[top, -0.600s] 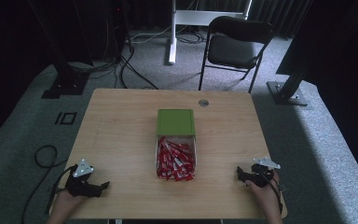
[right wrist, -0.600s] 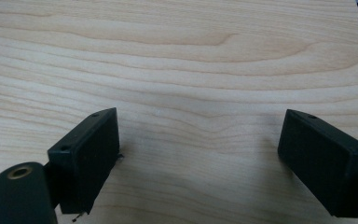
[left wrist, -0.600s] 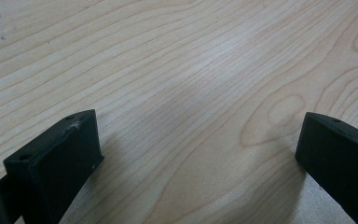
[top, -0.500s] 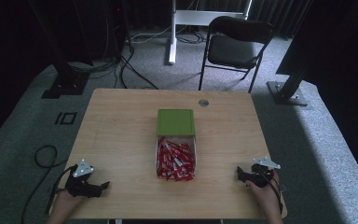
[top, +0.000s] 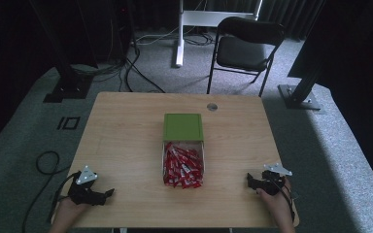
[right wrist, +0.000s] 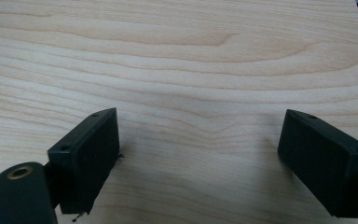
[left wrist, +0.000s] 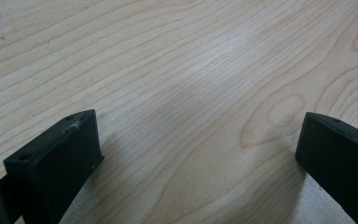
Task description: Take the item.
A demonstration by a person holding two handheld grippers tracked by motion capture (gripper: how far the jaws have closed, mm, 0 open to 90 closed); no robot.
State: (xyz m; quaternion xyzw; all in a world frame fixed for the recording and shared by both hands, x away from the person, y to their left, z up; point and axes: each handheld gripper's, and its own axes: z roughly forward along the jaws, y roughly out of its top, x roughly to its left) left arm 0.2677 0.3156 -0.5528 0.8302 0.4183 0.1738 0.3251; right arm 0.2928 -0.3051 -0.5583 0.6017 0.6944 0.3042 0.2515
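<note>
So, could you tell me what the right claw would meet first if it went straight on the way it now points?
Likely the clear box of red packets: the right claw rests open on the table, aimed at it across bare wood, though depth is uncertain.

Wooden table (top: 126, 141) — green-lidded clear box (top: 183, 127) of red packets (top: 182, 166) at centre, grippers resting at near corners.
</note>
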